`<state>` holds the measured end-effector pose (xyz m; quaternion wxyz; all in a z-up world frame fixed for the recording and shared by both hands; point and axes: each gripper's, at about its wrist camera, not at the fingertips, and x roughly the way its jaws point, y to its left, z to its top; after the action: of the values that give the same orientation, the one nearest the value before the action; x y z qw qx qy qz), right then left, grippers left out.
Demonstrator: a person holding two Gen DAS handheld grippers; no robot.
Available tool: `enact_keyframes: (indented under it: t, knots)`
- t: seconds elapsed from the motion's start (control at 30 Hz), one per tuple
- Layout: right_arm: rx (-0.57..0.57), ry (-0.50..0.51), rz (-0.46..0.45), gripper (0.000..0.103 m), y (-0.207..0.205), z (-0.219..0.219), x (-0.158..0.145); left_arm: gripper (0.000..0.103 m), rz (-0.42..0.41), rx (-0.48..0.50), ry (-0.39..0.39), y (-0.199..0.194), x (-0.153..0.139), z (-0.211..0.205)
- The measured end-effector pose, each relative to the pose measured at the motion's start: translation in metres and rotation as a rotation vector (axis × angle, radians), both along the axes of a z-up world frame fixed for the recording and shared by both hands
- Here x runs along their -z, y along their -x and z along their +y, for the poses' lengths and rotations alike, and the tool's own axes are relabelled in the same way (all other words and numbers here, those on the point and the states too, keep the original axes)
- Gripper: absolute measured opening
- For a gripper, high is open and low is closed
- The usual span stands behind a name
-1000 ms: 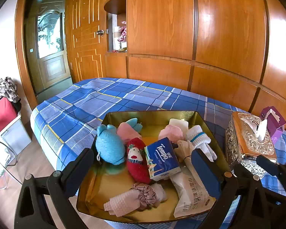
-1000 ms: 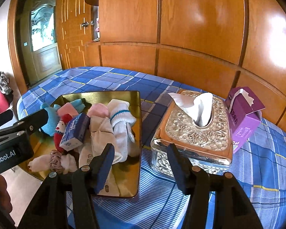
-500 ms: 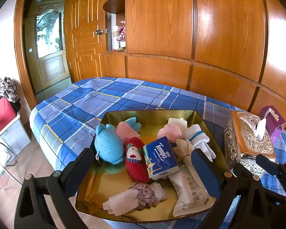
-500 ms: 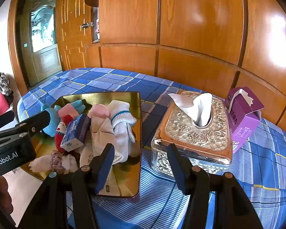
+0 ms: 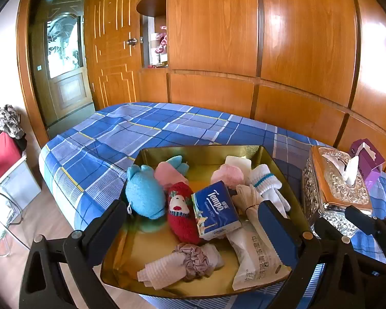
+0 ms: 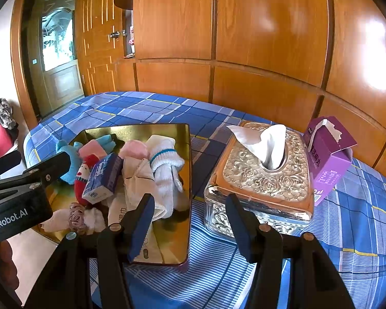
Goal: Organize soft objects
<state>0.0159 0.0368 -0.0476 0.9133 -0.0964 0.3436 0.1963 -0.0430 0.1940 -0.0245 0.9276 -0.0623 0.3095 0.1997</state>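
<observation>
A gold tray (image 5: 200,150) on the bed's near corner holds soft things: a blue plush (image 5: 144,193), a pink plush (image 5: 168,175), a red knitted doll (image 5: 181,215), a blue Tempo tissue pack (image 5: 215,209), white socks (image 5: 266,184), a wet-wipe pack (image 5: 254,257), a white cloth with a scrunchie (image 5: 190,260). My left gripper (image 5: 193,234) is open and empty above the tray's near side. My right gripper (image 6: 189,221) is open and empty, over the gap between the tray (image 6: 187,154) and the silver tissue box (image 6: 260,182).
The blue plaid bed (image 5: 131,131) runs back to a wooden panelled wall. A purple tissue carton (image 6: 329,152) stands right of the silver box. A wooden door and a shelf niche are at the back left. A red case (image 5: 0,152) stands on the floor left.
Both views have shifted only slightly; the left gripper has drifted a little. No object has moved and both grippers stay open.
</observation>
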Motion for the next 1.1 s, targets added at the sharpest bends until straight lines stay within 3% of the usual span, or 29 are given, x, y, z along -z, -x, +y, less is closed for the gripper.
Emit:
enact_keyframes:
  t: [1.1]
  knots:
    - [0.007,0.001,0.001,0.058,-0.0002,0.0014,0.001,0.103,-0.019,-0.002,0.007,0.0027,-0.0019,0.0011]
